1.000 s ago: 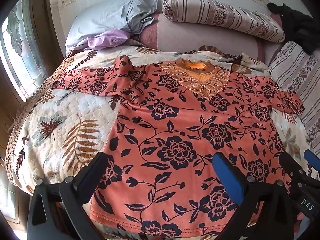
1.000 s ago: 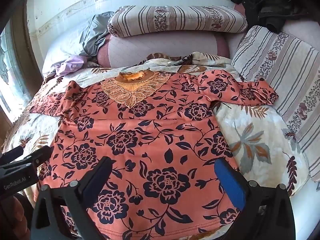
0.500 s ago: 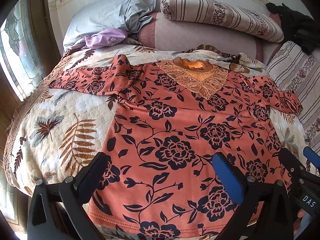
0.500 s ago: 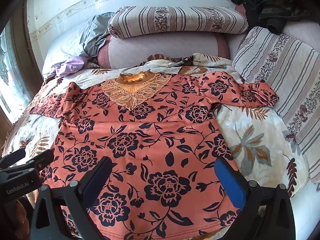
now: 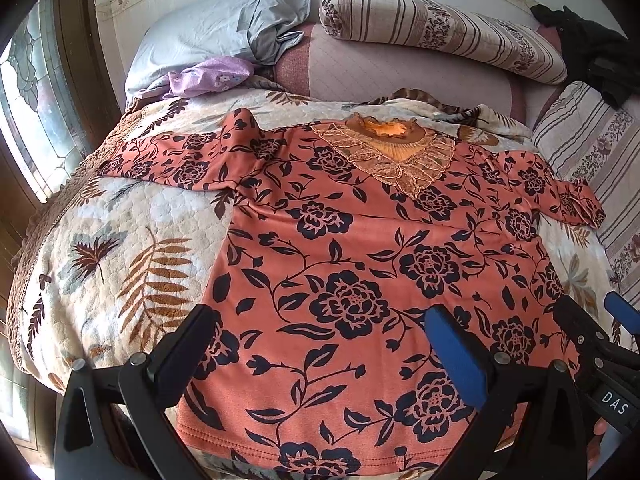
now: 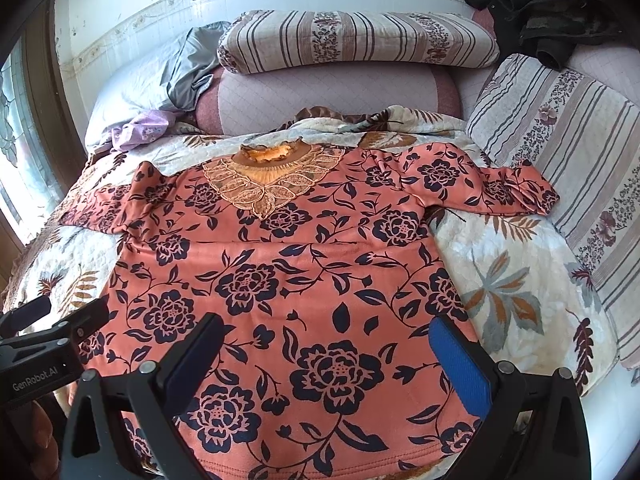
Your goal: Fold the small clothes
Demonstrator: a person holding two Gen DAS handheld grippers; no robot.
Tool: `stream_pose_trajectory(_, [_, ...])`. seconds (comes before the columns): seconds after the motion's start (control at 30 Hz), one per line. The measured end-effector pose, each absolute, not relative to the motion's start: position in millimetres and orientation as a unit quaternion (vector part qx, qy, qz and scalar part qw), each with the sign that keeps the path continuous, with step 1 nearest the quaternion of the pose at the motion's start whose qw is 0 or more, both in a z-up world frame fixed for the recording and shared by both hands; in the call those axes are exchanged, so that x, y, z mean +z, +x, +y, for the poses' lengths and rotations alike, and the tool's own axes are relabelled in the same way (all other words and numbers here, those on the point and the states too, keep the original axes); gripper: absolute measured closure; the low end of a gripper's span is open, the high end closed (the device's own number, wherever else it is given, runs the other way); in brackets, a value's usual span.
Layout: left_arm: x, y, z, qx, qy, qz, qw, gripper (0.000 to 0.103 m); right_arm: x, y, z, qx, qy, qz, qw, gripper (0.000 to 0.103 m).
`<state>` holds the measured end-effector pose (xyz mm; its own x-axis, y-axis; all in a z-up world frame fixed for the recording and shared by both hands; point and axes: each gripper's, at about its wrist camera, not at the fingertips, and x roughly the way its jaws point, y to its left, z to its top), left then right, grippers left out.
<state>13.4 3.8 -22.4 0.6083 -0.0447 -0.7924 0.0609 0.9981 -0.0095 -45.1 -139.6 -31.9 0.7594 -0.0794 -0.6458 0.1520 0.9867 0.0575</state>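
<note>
floral top spread flat on the bed, both grippers held wide above its hem

an orange top (image 5: 352, 264) printed with dark flowers is laid out flat across the leaf-patterned quilt (image 5: 120, 256) of the bed, its hem at the near edge and its lace collar (image 5: 396, 160) toward the head of the bed. both sleeves are stretched out sideways: one toward the window-side edge, the other toward the striped cushion (image 6: 560, 152) along the opposite edge, where its cuff is bunched.

the left gripper (image 5: 320, 340) is seen over the near hem of the top, its jaws spread wide with nothing between them but the cloth below; contact with the fabric cannot be told. the right gripper (image 6: 326, 344) is likewise held wide apart over the hem, toward the cushion side. each gripper is caught at the margin of the other's view.

at the head of the bed a striped bolster (image 6: 356, 40) is stacked on a pink quilted one (image 6: 328, 100). a grey pillow (image 5: 208, 36) with a lilac cloth (image 5: 208, 78) beside it is placed at the window-side corner, and a black garment (image 6: 544, 12) is heaped at the far corner above the striped cushion.
</note>
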Motion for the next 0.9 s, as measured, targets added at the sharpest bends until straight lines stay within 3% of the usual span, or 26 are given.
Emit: stream_pose_trajectory(0.9, [-24.1, 17.5, 3.9, -0.034, 0.01, 0.446, 0.895, 0.0, -32.5, -40.9, -137.3, -0.053, 0.054, 0.346, 0.935, 0.0])
